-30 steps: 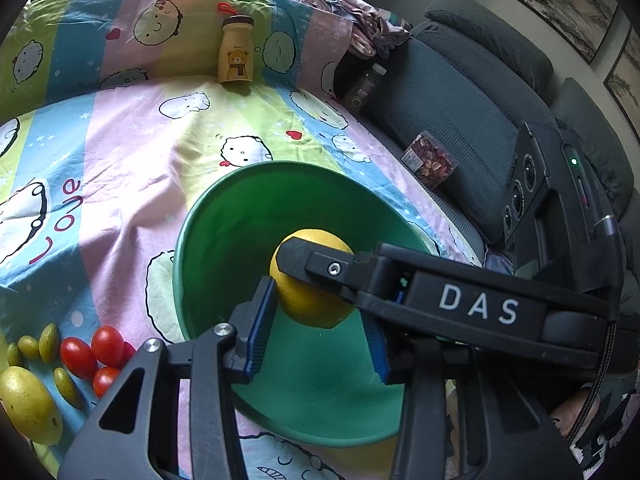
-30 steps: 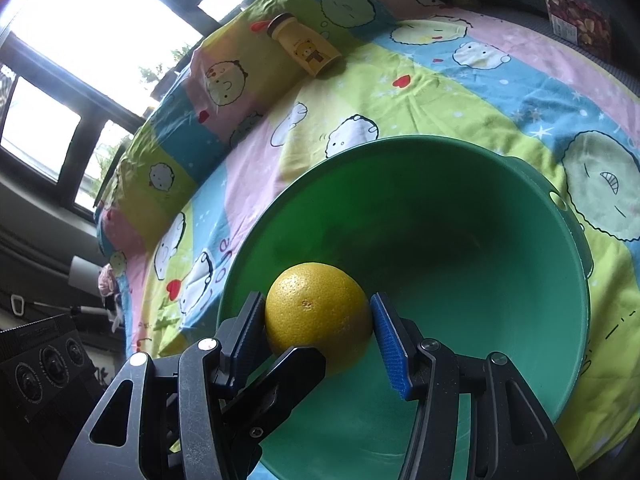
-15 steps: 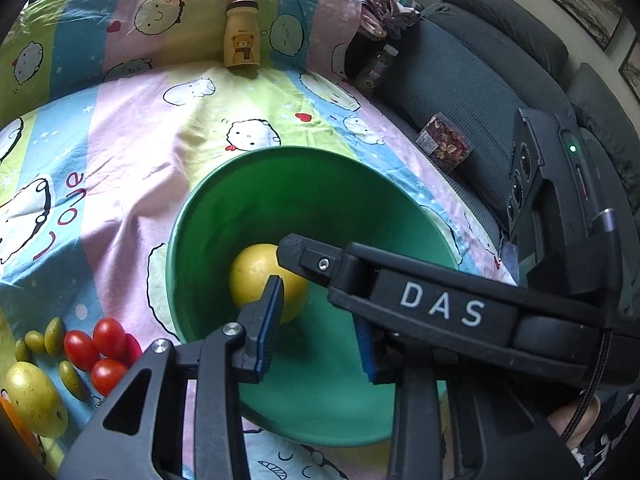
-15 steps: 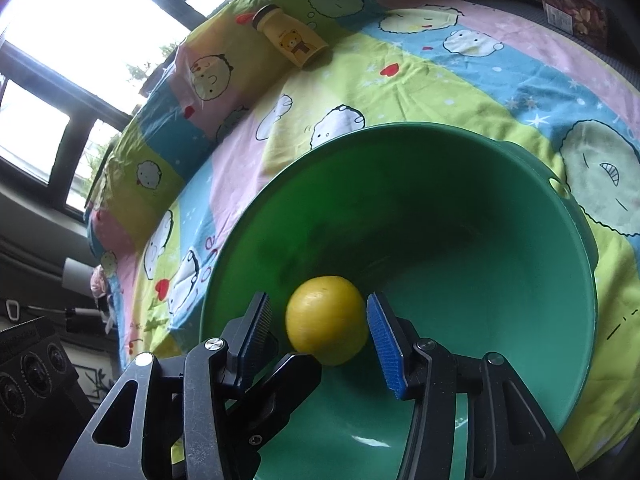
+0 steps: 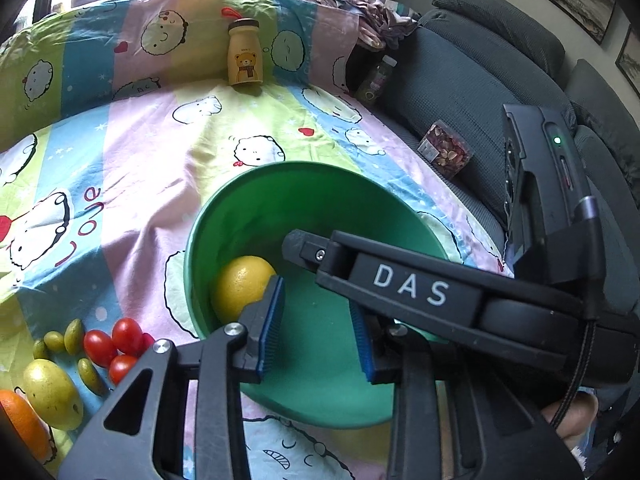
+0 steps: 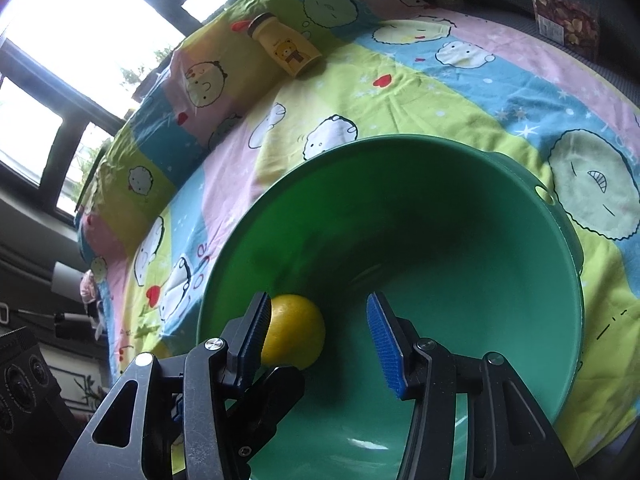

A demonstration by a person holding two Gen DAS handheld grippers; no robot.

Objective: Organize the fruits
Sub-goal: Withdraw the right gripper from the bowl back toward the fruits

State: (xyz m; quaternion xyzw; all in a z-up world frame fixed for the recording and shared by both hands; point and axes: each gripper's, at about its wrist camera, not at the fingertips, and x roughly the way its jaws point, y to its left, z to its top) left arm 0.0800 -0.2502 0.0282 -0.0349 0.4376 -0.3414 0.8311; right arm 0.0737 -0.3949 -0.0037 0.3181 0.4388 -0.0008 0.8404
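Observation:
A yellow citrus fruit (image 5: 240,284) (image 6: 296,332) lies loose inside the green bowl (image 5: 280,168) (image 6: 400,140), against its left wall. My right gripper (image 6: 318,300) hangs over the bowl, open; the fruit sits just beyond its left pad and nothing is between the pads. In the left wrist view one of its black fingers (image 5: 400,284) crosses above the bowl. My left gripper (image 5: 316,300) is open at the bowl's near side, its blue pads a narrow gap apart with only the bowl floor between them. Cherry tomatoes (image 5: 116,340), small green fruits (image 5: 68,336), a yellow-green fruit (image 5: 52,396) and an orange (image 5: 20,420) lie on the cloth left of the bowl.
A cartoon-print cloth (image 5: 140,168) covers the surface. A yellow bear-print bottle (image 5: 244,60) (image 6: 286,52) stands at the back. A grey sofa (image 5: 480,92) with a packet of nuts (image 5: 446,152) (image 6: 564,20) runs along the right. A person's finger (image 5: 572,412) shows low right.
The right gripper has let go of the yellow fruit, which dropped and rolled to the left inside the bowl. The left gripper's jaws have narrowed.

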